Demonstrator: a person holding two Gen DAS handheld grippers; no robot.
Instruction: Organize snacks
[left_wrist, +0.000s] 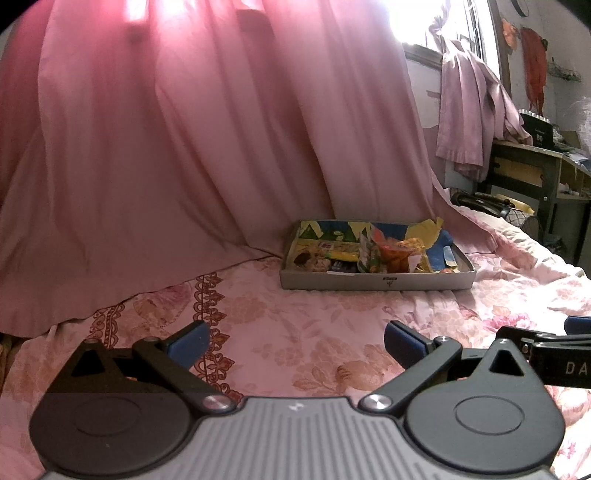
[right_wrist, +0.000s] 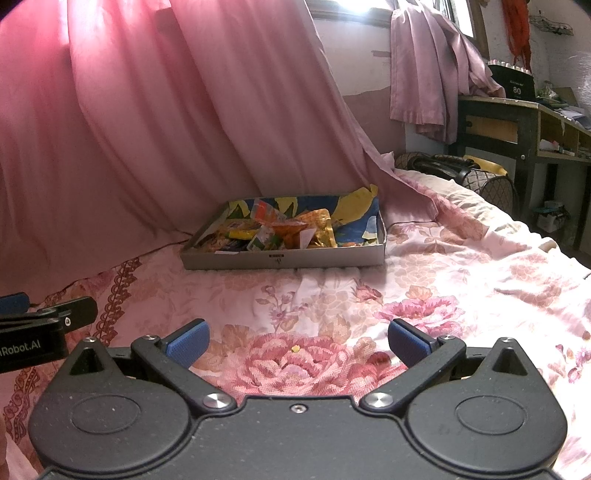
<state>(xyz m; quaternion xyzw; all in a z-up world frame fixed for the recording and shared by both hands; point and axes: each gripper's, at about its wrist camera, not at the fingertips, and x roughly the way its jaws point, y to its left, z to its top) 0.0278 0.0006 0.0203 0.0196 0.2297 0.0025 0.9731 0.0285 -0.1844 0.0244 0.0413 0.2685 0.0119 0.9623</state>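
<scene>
— Left gripper (left_wrist: 297, 345): wide open, nothing between the blue pads (left_wrist: 189, 343). Hangs low over the bed.

— Right gripper (right_wrist: 298, 341)?

— Same. Wide open, nothing held. Just beside the left one, both pointing at the box.

— Biggest thing around?

— Pink curtain (left_wrist: 177, 147), hanging down onto the bed behind the box. Then the flowery bed cover (right_wrist: 424, 295), pink and white, spread under both grippers.

— And next?

— Dark desk (right_wrist: 517, 122) far off on the right, past the end of the bed. Light purple cloth (right_wrist: 424, 66) hanging near it, by the window.

— Then the box?

— Yes. Flat grey box (left_wrist: 376, 281), sitting on the bed cover, back edge touching the curtain. Well apart from both grippers.

— Inside?

— Snacks (left_wrist: 391, 254), all piled together: orange packet, yellow packets, a green one. Mostly in the left and middle part of the box. Too jumbled to count.

— Smallest thing?

— Tiny yellow crumb (right_wrist: 295, 348) on the big pink flower, between the right gripper's pads.
</scene>
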